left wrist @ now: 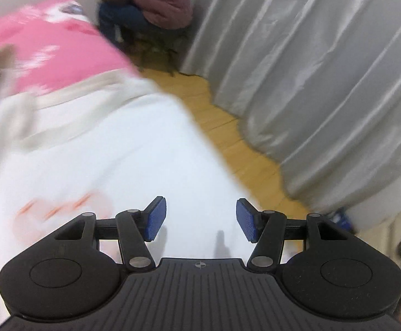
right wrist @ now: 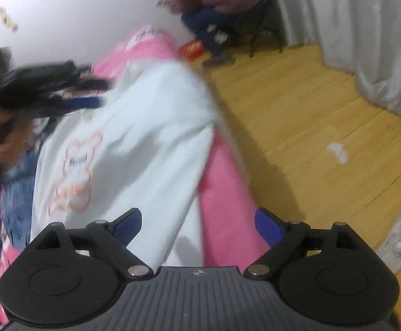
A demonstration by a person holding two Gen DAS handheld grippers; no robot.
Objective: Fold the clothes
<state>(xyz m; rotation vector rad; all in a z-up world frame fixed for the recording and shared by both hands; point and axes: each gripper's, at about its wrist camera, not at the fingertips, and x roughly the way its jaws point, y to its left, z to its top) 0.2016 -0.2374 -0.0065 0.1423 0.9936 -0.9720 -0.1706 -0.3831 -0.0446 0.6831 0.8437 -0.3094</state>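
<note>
Right wrist: white garment (right wrist: 145, 143) beneath parted tongs (right wrist: 199, 224)

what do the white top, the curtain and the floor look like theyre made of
White top: soft matte knit, probably cotton; it drapes and bears a printed bear outline. Curtain: glossy grey fabric, satin-like; bright streaks run along its folds. Floor: light wood boards or laminate, going by the plank seams.

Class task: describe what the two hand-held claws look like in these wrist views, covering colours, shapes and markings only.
Both match. The left claw has a black ribbed body, two round black side housings, black link arms with silver pivot pins, and blue textured pads. A small crosshair mark sits on the body's front edge. The right claw shows the same black build and darker-looking blue pads. No cables or sleeves show.
</note>
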